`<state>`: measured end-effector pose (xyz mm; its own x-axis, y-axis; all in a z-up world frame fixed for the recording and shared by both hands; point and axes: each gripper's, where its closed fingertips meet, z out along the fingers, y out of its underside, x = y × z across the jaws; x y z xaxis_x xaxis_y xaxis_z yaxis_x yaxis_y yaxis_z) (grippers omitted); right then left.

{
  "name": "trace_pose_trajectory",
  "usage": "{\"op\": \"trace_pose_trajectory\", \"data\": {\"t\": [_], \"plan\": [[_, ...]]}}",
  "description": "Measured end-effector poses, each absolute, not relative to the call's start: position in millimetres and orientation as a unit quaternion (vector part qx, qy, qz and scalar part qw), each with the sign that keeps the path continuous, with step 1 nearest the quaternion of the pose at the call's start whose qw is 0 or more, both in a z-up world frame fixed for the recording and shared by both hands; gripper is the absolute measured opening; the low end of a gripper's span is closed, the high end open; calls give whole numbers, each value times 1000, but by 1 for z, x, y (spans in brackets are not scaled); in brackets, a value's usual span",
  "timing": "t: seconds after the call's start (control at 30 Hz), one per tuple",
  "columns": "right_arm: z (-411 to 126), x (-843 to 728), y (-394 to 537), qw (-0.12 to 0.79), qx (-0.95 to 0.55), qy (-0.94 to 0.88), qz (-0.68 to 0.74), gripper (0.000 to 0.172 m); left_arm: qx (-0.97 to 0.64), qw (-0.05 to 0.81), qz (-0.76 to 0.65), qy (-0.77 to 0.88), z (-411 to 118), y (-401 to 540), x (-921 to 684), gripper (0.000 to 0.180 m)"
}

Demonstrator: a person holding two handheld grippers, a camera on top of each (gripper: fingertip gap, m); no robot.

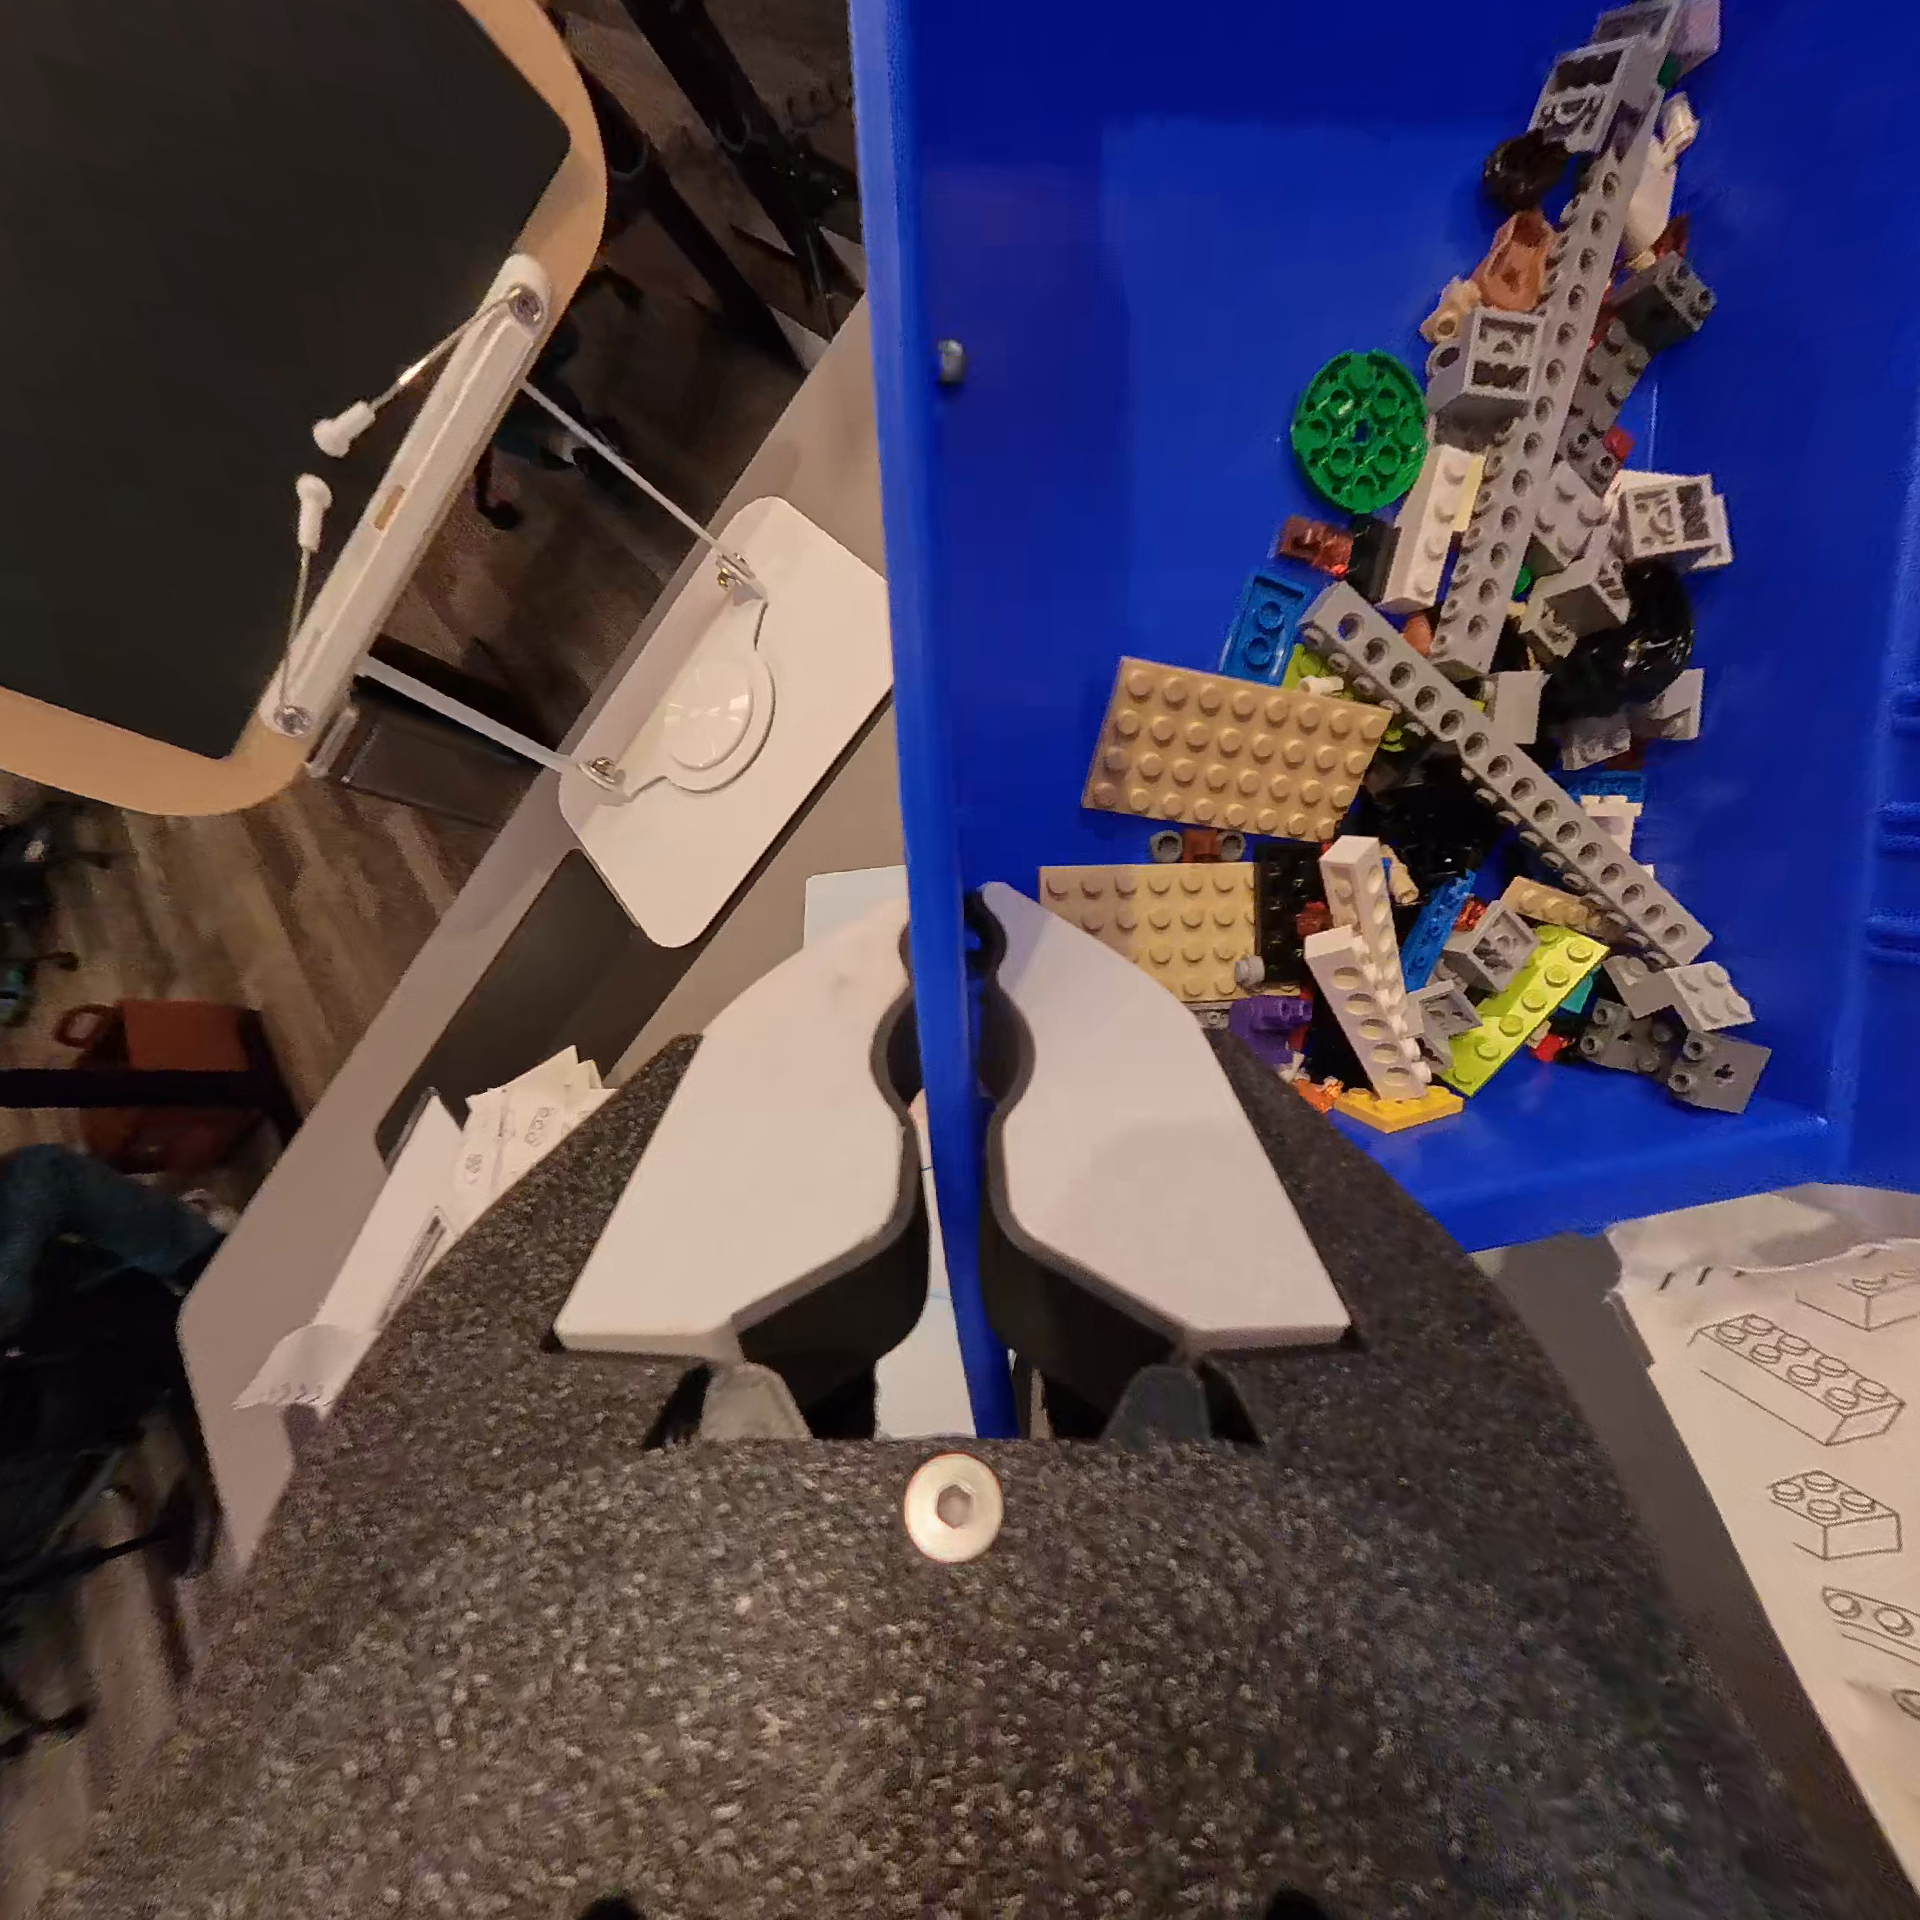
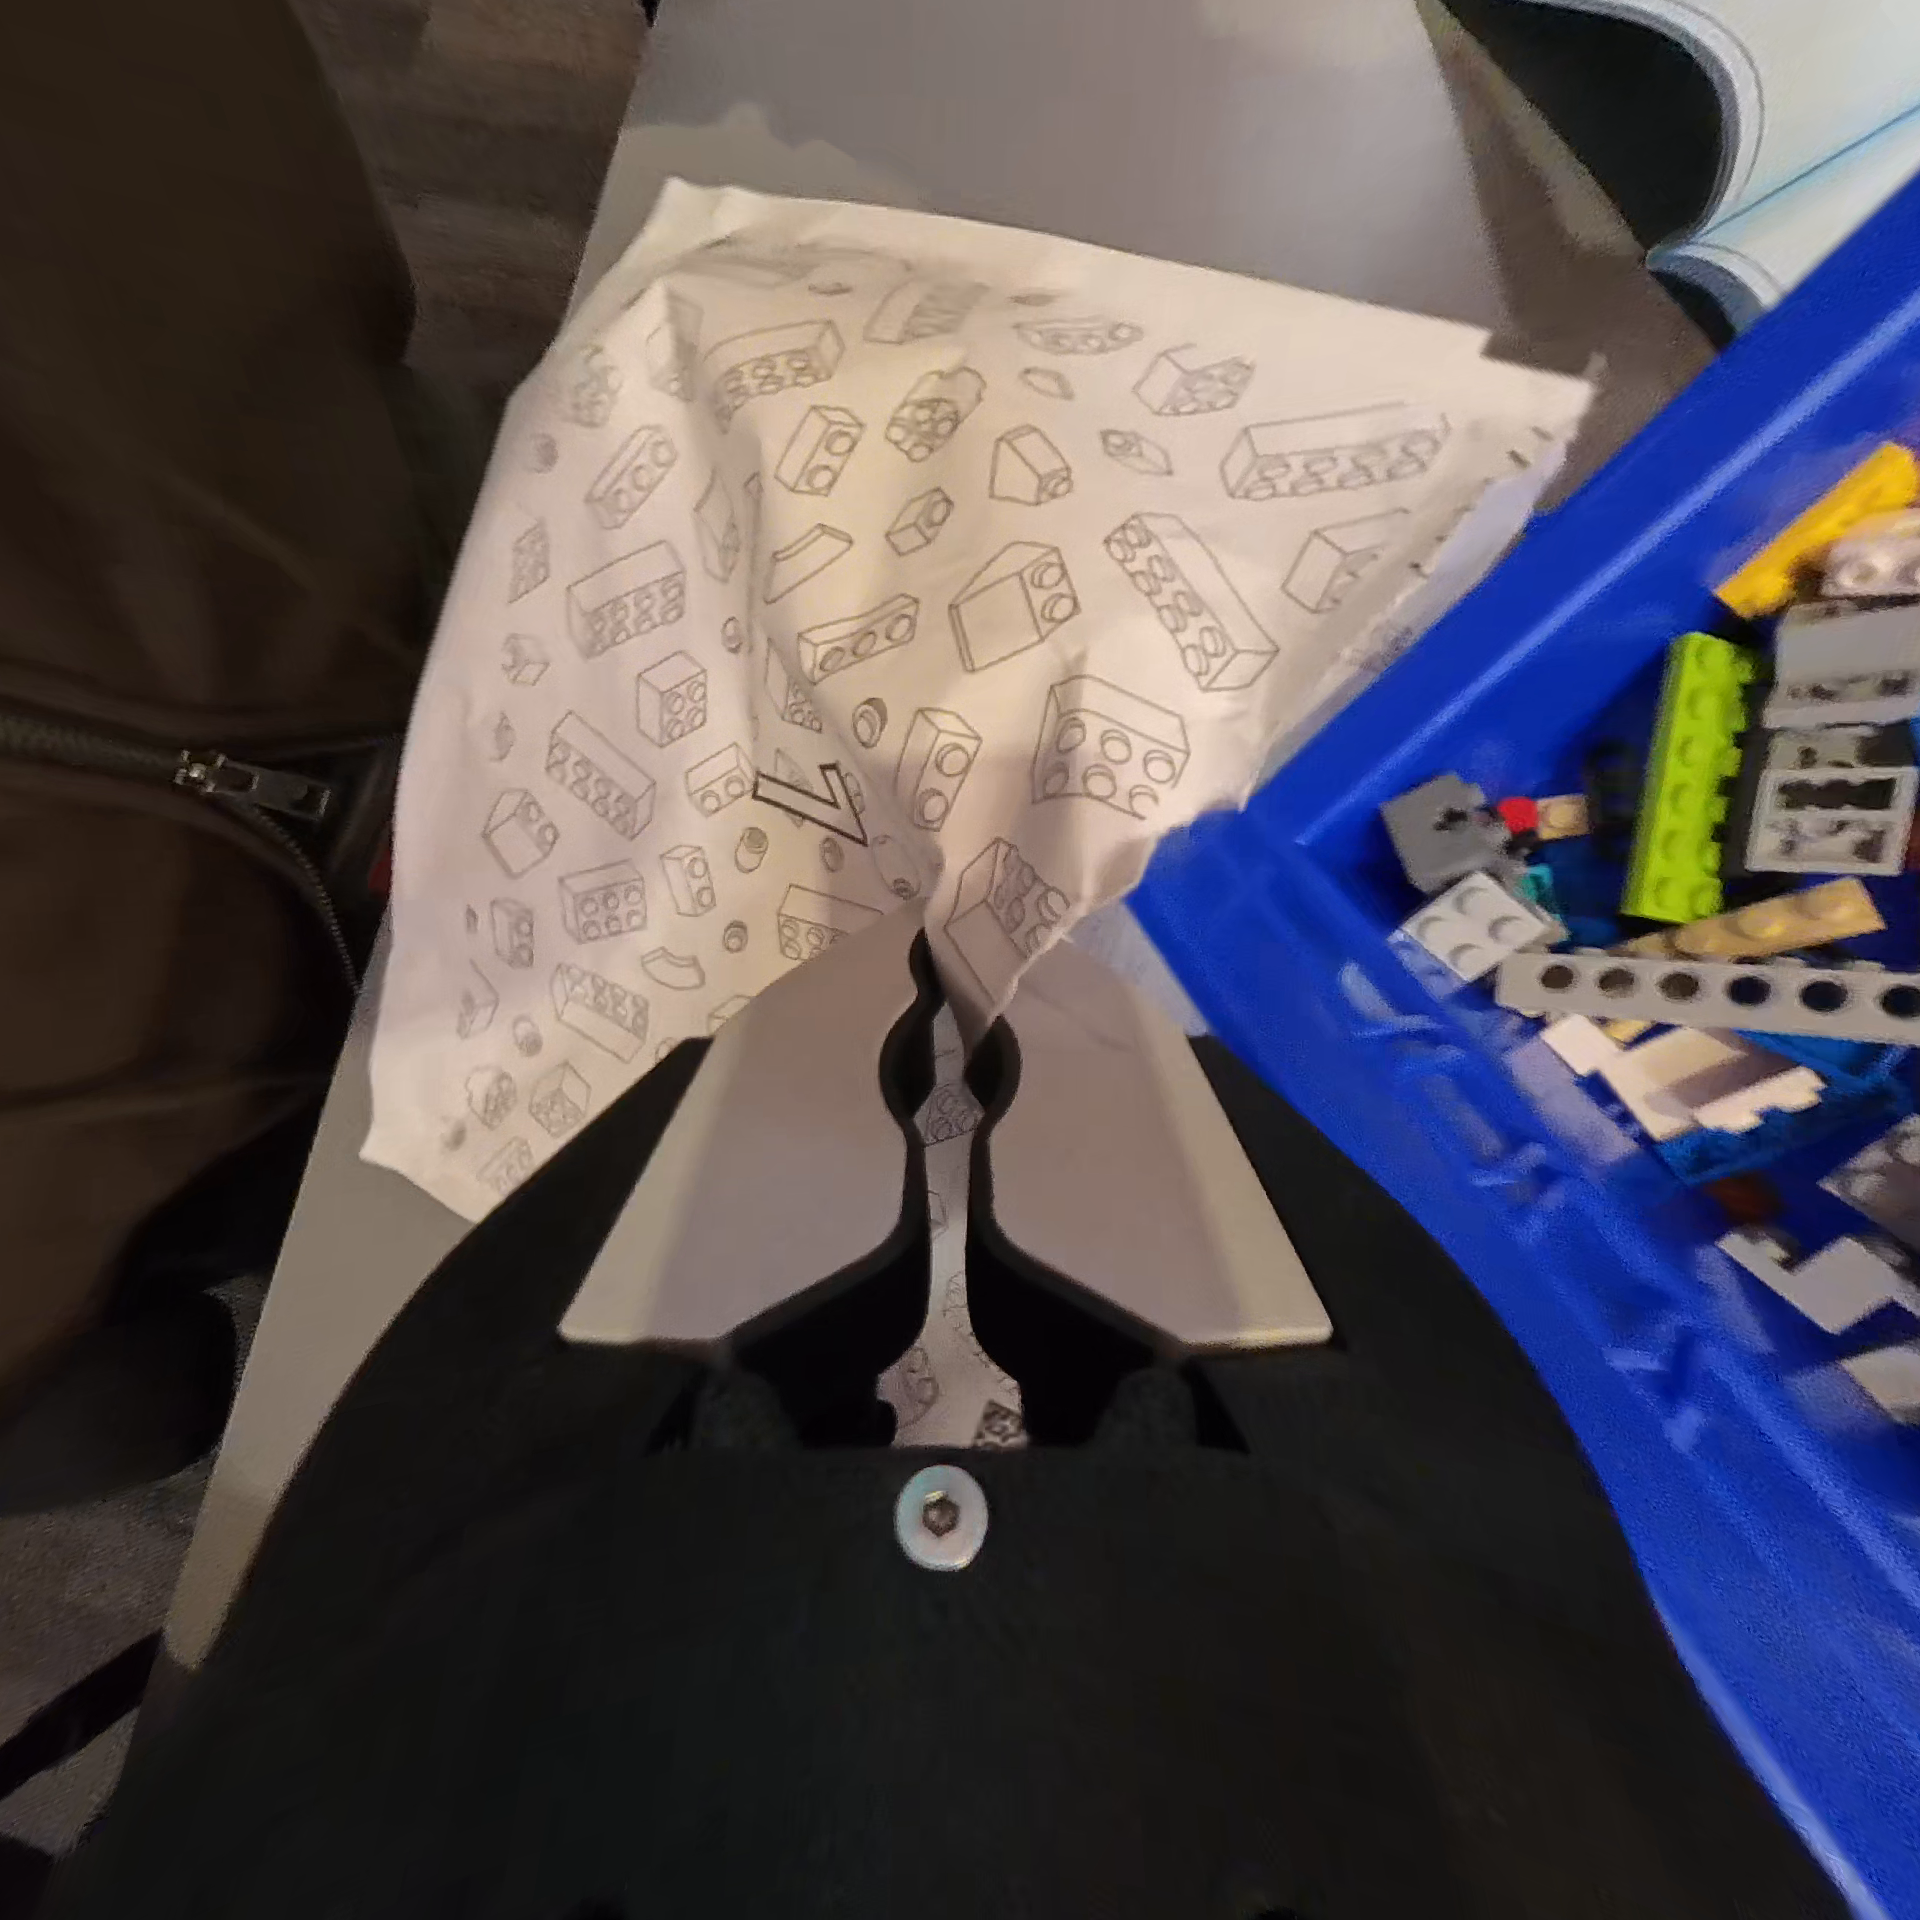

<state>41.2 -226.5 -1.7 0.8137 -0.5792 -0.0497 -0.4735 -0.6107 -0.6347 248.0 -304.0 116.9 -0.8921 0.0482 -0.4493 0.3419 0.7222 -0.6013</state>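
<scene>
My left gripper [image 1: 948, 935] is shut on the side wall of a blue plastic bin [image 1: 930, 623]; one finger is outside the wall and one inside. The bin is tipped, and a pile of loose toy bricks [image 1: 1475, 748] lies heaped in its right part, with tan plates, long grey beams and a green round plate. My right gripper [image 2: 930, 951] is shut on a white paper bag [image 2: 831, 582] printed with brick outlines; the bag's paper is pinched between the pads and spreads out ahead over the grey table. The blue bin [image 2: 1382, 1039] with bricks lies to its right.
A white stand [image 1: 727, 717] with a dark-screened tablet [image 1: 239, 343] is at the left on the grey table [image 1: 312, 1122]. Torn white paper [image 1: 499, 1143] lies near it. A dark zipped jacket [image 2: 187, 727] is at the left of the right view. A pale blue booklet [image 2: 1766, 177] lies at top right. Some 25 centimetres of space lies between my two pairs of fingers.
</scene>
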Motion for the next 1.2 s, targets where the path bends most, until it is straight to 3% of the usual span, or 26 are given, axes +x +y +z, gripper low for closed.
{"op": "trace_pose_trajectory", "data": {"t": [0.27,0.73,0.97,1.2], "plan": [[-7,24,-211,313,-897,296,-102,0,167,276,-331,887,107,-284,207,5],[-3,28,-205,341,-874,313,-149,8,174,326,-333,868,110,-256,192,5],[-6,42,-224,297,-882,296,-212,2,190,332,-356,853,116,-277,203,5],[10,82,-271,201,-869,286,-350,4,195,399,-405,799,157,-304,226,5]]}}
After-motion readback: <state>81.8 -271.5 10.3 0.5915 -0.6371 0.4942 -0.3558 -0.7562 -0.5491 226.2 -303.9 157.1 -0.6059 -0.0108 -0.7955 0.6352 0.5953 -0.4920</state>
